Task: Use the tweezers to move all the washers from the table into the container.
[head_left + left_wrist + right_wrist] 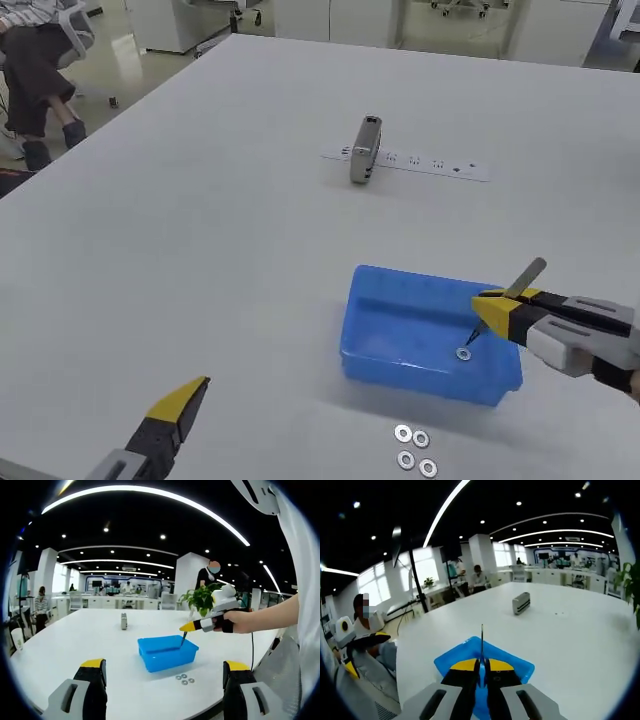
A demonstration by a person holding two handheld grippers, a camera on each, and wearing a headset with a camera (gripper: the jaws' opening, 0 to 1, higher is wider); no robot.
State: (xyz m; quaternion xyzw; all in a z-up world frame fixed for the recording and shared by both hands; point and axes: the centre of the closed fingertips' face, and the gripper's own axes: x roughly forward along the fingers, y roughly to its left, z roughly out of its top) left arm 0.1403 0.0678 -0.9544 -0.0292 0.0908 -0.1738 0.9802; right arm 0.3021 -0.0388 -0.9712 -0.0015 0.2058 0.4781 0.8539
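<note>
Nearest the person, the left tool is hanging low over the counter with its jaws spread wide and nothing between them, well apart to the left of the work. It is playing no part in this step and is best left clear.

Just short of the right tool, outside the front wall of the blue container, 4 washers are lying in a tight cluster on the counter, waiting to be moved.

The right tool is reaching in over the container from the right, its jaws pressed together on the tweezers. The points are slanting down and to the left, toward the container floor. 1 washer is sitting right at those points, inside the container. I cannot tell whether it is pinched or already lying on the floor.

The step looks like the drop. To do it well, I would hold the points low and well inside the walls, ease the squeeze only enough for the tweezers to spring apart, and avoid slackening so far that the tweezers slip in the jaws. Then lift straight up over the front wall before going for the cluster.

Well beyond the right tool, a white power strip is lying across the counter.
</note>
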